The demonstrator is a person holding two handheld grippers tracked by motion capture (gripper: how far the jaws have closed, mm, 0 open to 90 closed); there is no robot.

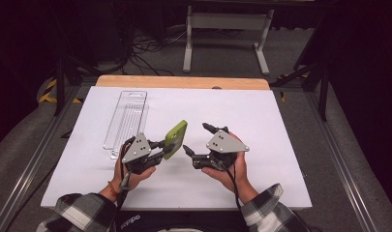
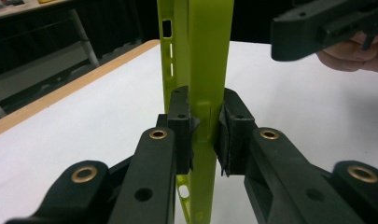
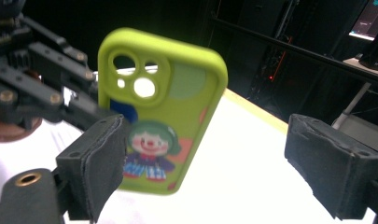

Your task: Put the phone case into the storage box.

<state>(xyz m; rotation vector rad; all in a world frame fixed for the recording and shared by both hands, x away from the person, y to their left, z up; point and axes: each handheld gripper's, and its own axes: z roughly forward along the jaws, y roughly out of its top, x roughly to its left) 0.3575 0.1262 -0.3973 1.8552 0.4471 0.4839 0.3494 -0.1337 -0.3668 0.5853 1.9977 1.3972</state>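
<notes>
Phone case (image 1: 175, 138), lime green, is held up off the white table (image 1: 261, 116), over its middle and a little toward the near edge, clamped by the left gripper (image 1: 160, 146). In the left gripper view the case (image 2: 203, 70) stands edge-on between the two black jaws, whose pads press on its two faces, and slots show along its side wall. In the right gripper view its back (image 3: 163, 107) faces the camera: a camera cutout near the top and a clown picture lower down, with the left gripper (image 3: 100, 116) gripping it from the left of that view. The right gripper (image 1: 194, 141) is just beside the case on the side toward the table's right edge, with its jaws spread wide and nothing between them; it does not touch the case. Each gripper is carried in a hand coming out of a plaid sleeve (image 1: 82, 212) at the near edge. A clear plastic tray (image 1: 128, 118) lies flat near the table's far left corner, well apart from both grippers.
</notes>
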